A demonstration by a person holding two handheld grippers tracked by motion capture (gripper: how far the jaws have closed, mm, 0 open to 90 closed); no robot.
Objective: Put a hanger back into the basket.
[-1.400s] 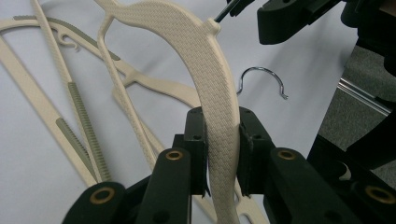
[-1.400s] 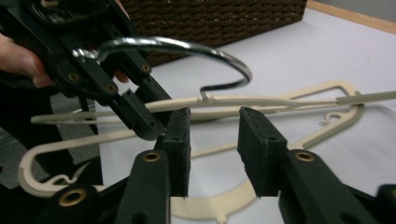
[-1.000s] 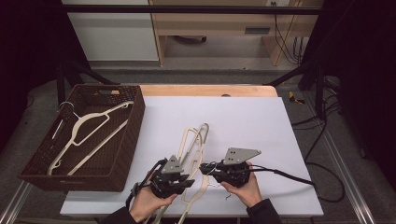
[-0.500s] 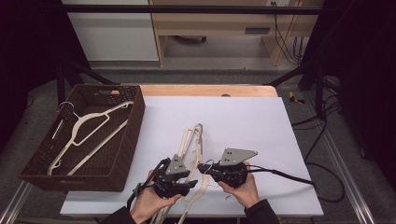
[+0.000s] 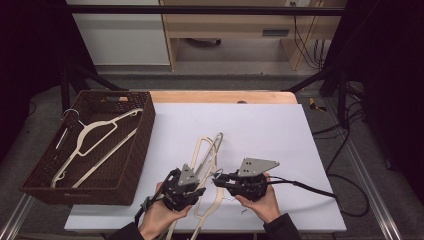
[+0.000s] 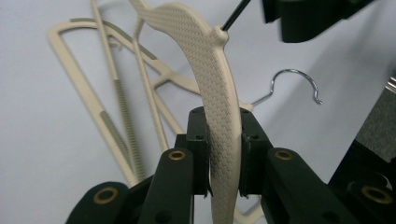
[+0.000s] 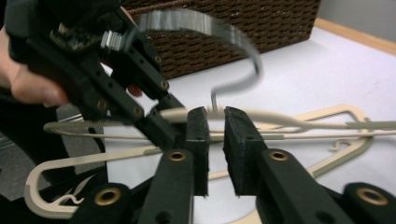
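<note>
cream hanger (image 6: 215, 84), brown woven basket (image 5: 131, 165), white table (image 5: 280, 130)

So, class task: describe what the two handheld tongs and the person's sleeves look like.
Both tongs, left and right, are black, angular bodies with brass-coloured screws at the jaw pivots and flat black pads. Each carries a grey three-cornered plate on top. A black cable trails from the right one. The person's sleeves are dark.

The high view looks forward and down on the whole worktop (image 5: 260, 125) from above the person's side. Each gripper view sits close behind its own jaws — both share the cream hangers (image 6: 219, 93) and the high view's near edge.
</note>
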